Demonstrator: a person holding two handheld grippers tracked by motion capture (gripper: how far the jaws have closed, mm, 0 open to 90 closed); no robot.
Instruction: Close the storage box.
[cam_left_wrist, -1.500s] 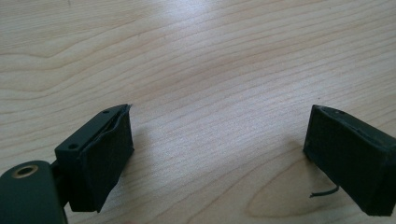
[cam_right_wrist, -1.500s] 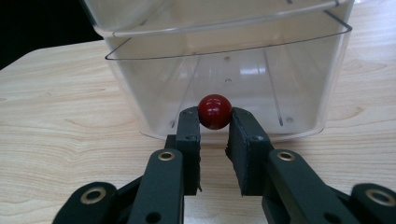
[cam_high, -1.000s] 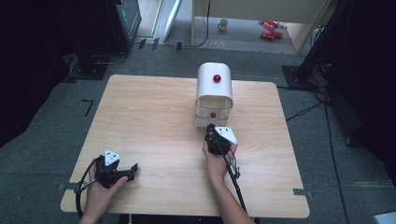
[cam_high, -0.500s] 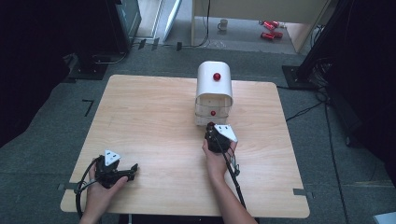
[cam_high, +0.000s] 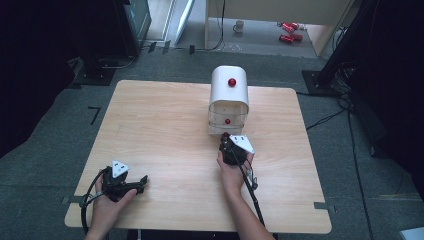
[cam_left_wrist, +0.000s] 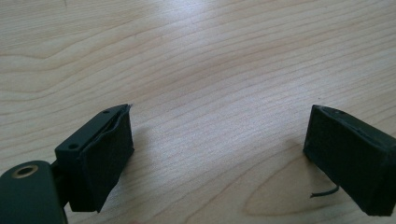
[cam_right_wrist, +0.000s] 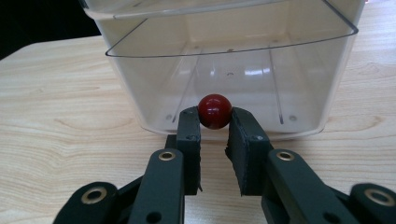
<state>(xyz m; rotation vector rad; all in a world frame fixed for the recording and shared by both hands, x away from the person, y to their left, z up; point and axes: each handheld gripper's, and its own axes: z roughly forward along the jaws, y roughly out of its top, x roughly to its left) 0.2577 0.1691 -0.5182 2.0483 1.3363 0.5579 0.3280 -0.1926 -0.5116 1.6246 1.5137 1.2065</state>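
**Gripping the drawer knob**

Resting low at the near-left part of the surface (cam_high: 165, 125), the left hand-held gripper (cam_high: 142, 180) lay idle, well apart from the work. Its jaws stood wide with nothing but bare wood grain between them, as the left gripper view showed; it seemed parked there simply to keep out of the way, since the job in hand looked to need one hand alone.

Farther right, the right hand-held gripper (cam_right_wrist: 214, 133) pointed away from the person at the small white drawer cabinet (cam_high: 229, 90) standing directly ahead of it. Its jaws were drawn in narrow and pinched the red knob (cam_right_wrist: 214, 111) of the clear bottom drawer (cam_right_wrist: 299, 79), the pads pressing on the ball from either side. The knob sat right at the fingertips, level with them, which suited a straight pull toward the person. The drawer front stood just beyond the jaws, its transparent walls showing an empty inside. Above that drawer, in the high view, a second red knob (cam_high: 231, 82) sat on the cabinet's white rounded top, untouched. The grip looked square and centred, so a pull was unlikely to slip, though the light cabinet might slide along.
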